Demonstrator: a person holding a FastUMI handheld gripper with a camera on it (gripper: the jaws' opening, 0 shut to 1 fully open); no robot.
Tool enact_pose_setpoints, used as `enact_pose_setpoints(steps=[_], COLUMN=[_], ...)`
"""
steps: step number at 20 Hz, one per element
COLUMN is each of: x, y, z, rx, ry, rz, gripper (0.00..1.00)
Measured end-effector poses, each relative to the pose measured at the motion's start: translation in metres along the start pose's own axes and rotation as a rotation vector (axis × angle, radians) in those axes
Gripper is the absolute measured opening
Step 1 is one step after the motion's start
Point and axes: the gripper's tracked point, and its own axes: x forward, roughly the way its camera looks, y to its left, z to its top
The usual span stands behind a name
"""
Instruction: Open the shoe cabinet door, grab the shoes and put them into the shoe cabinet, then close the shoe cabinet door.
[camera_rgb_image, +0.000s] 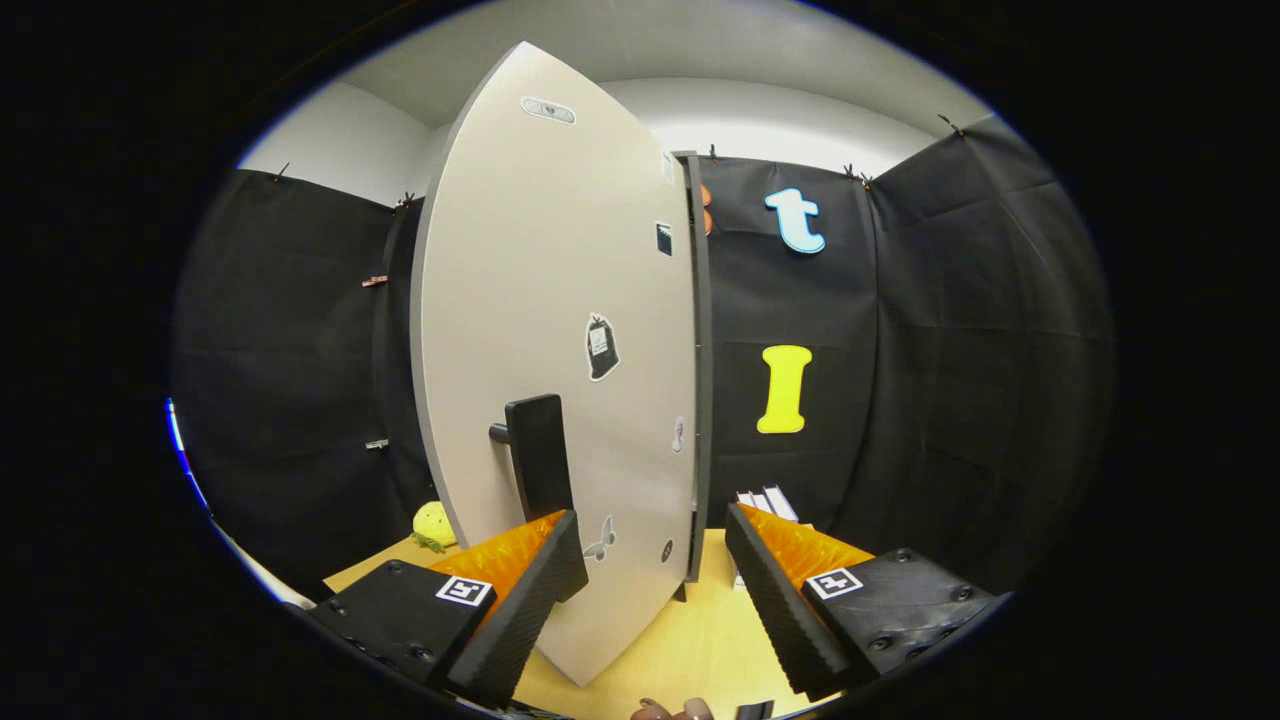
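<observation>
The shoe cabinet's pale grey door (560, 300) stands tall right ahead of me, turned at an angle, with its dark hinge-side edge (698, 380) on the right. A black bar handle (537, 452) sticks out of the door's lower left part. My gripper (655, 538) is open, and the door's lower corner lies in the gap between the fingers without touching them. The left finger's tip (560, 545) sits just below the handle. A small yellow item (434, 524) lies on the table behind the door's left edge; I cannot tell whether it is a shoe.
The cabinet stands on a light wooden table (700, 630). White flat objects (768, 500) lean beyond the right finger, next to the cabinet's edge. A small brownish thing (672, 710) peeks in below the fingers. Black cloth walls surround the table.
</observation>
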Motion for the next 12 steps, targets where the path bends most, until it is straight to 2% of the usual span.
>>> enact_pose_setpoints(steps=[3, 12], x=[0.011, 0.028], y=[0.034, 0.121], z=[-0.001, -0.004], rx=[-0.004, -0.016], ry=[-0.004, -0.022], rz=[-0.018, 0.0], gripper=[0.98, 0.97])
